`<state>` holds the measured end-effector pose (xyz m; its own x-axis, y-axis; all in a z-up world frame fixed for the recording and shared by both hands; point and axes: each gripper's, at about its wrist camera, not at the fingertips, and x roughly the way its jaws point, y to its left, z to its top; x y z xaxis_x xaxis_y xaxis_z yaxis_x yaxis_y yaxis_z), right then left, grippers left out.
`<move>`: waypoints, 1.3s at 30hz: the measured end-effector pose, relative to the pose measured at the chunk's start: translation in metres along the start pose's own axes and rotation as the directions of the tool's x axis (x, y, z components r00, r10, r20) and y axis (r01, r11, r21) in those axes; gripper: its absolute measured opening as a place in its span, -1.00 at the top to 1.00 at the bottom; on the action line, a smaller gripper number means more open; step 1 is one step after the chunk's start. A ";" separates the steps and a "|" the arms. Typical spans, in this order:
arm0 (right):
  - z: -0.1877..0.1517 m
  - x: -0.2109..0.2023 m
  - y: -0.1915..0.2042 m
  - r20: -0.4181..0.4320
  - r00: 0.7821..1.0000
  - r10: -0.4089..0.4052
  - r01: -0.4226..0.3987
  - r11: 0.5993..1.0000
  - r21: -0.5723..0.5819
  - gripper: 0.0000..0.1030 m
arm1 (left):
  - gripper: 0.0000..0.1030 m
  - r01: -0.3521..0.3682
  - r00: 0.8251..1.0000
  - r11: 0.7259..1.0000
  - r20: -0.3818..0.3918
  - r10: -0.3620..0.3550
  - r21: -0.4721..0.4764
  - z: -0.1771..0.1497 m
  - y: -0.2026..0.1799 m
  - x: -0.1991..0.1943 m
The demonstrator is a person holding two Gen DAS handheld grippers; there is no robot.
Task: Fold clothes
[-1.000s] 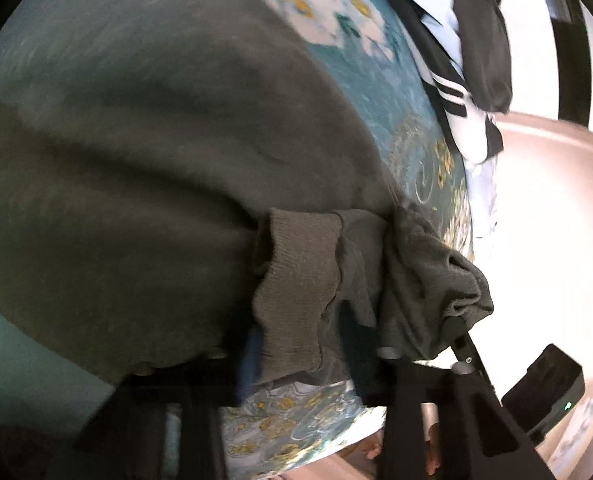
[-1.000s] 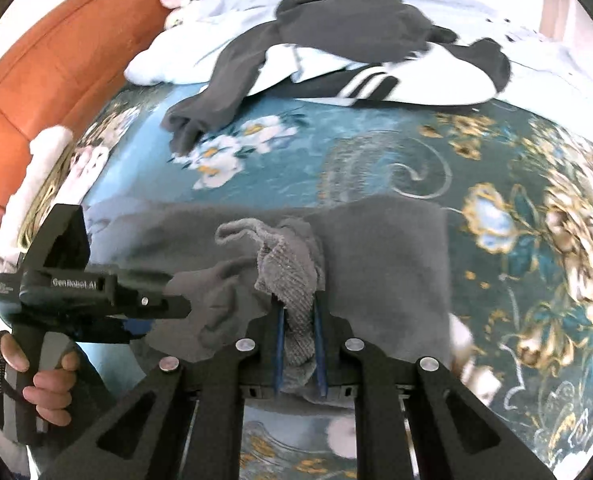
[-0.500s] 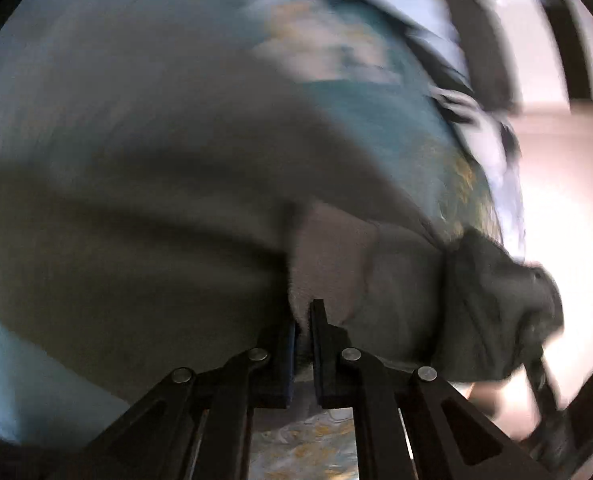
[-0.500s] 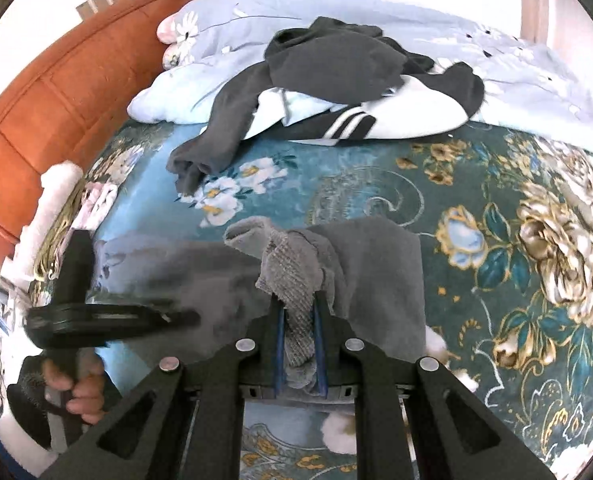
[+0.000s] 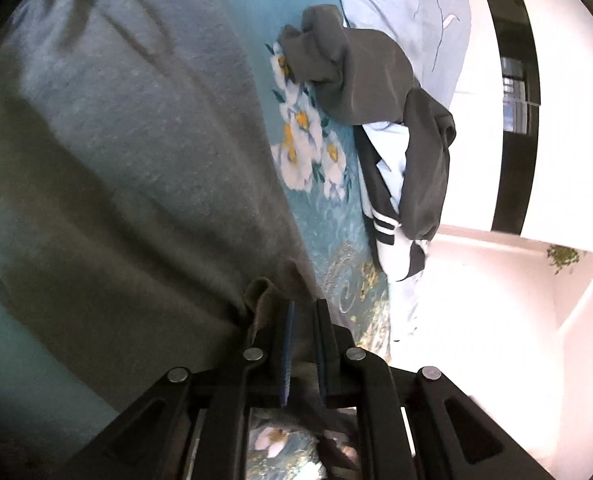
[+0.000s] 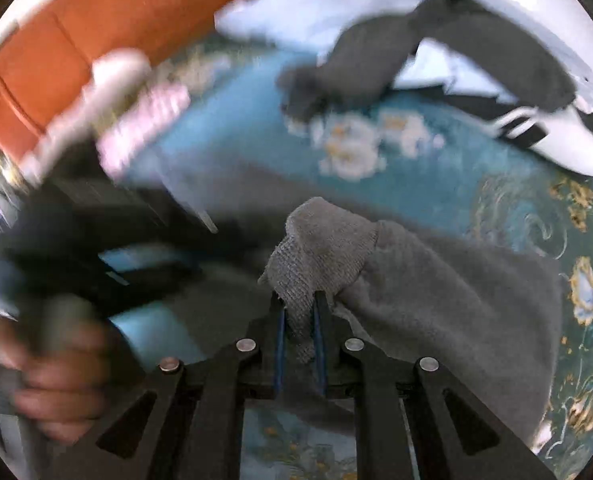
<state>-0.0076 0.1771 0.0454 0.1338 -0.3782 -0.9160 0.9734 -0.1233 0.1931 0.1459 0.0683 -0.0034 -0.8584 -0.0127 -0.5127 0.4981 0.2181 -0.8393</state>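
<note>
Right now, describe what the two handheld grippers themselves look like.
Both the left gripper and the right gripper are matte black, with angular linkage arms, round silver pivot pins and triangular cut-outs. Blue pads line the narrow fingers. No cables show. The bare hand is blurred.

left gripper (image 5: 302,312) nearly closed, right gripper (image 6: 299,306) pinched, hand (image 6: 56,376) blurred

Bare floral bedspread (image 5: 320,208) lies open between the grey sweater (image 5: 136,160) and the heap of dark and white clothes (image 5: 400,152) beyond it. The orange headboard (image 6: 96,40) bounds one side. The left hand-held gripper (image 6: 108,256), blurred, sits just beside the right hand-held gripper (image 6: 299,320), crowding that flank.
</note>
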 end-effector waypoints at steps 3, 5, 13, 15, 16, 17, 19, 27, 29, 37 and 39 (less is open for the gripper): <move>-0.008 0.014 0.004 -0.051 0.999 0.008 -0.009 1.000 -0.030 0.66 | 0.67 -0.001 1.000 1.000 -0.023 0.001 0.022 0.000 -0.003 0.002; -0.013 0.009 0.004 -0.053 0.998 0.021 -0.024 0.998 -0.053 0.39 | 0.65 0.006 0.999 0.999 -0.042 -0.004 0.045 -0.002 -0.005 0.001; -0.032 -0.058 -0.071 0.054 0.998 -0.040 0.033 0.993 0.112 0.34 | 0.50 -0.045 0.980 0.975 -0.180 0.085 0.218 -0.017 -0.031 0.031; -0.041 -0.071 -0.104 0.080 0.993 -0.089 0.070 0.974 0.216 0.34 | 0.44 -0.140 0.961 0.960 -0.202 0.190 0.241 -0.019 -0.030 0.045; -0.046 -0.073 -0.118 0.077 0.991 -0.107 0.082 0.960 0.269 0.34 | 0.43 -0.177 0.950 0.955 -0.212 0.229 0.237 -0.019 -0.027 0.052; -0.052 -0.073 -0.131 0.066 0.991 -0.119 0.093 0.944 0.317 0.34 | 0.44 -0.208 0.940 0.952 -0.223 0.257 0.223 -0.018 -0.022 0.058; -0.067 -0.060 -0.148 0.024 0.992 -0.124 0.106 0.919 0.381 0.34 | 0.44 -0.251 0.924 0.950 -0.246 0.293 0.187 -0.016 -0.012 0.066; -0.086 -0.043 -0.157 -0.013 0.992 -0.125 0.117 0.881 0.458 0.34 | 0.43 -0.102 0.976 0.967 -0.164 0.142 0.233 -0.019 -0.032 0.034; -0.080 -0.050 -0.158 0.011 0.993 -0.115 0.097 0.888 0.449 0.34 | 0.43 -0.038 0.993 0.966 -0.095 0.064 0.255 -0.016 -0.045 0.008; -0.077 -0.054 -0.152 0.015 0.993 -0.121 0.104 0.901 0.421 0.34 | -0.32 -0.043 0.955 0.952 0.293 -0.051 0.305 0.044 -0.027 -0.191; -0.077 -0.049 -0.150 0.008 0.993 -0.118 0.103 0.900 0.424 0.34 | -0.32 -0.130 0.942 0.963 0.333 0.045 0.237 0.057 0.007 -0.212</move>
<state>-0.1459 0.2848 0.0340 0.0166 -0.3685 -0.9295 0.8109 -0.5389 0.2281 0.3385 0.0171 0.0892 -0.7453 -0.3275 -0.5808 0.6199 -0.0194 -0.7845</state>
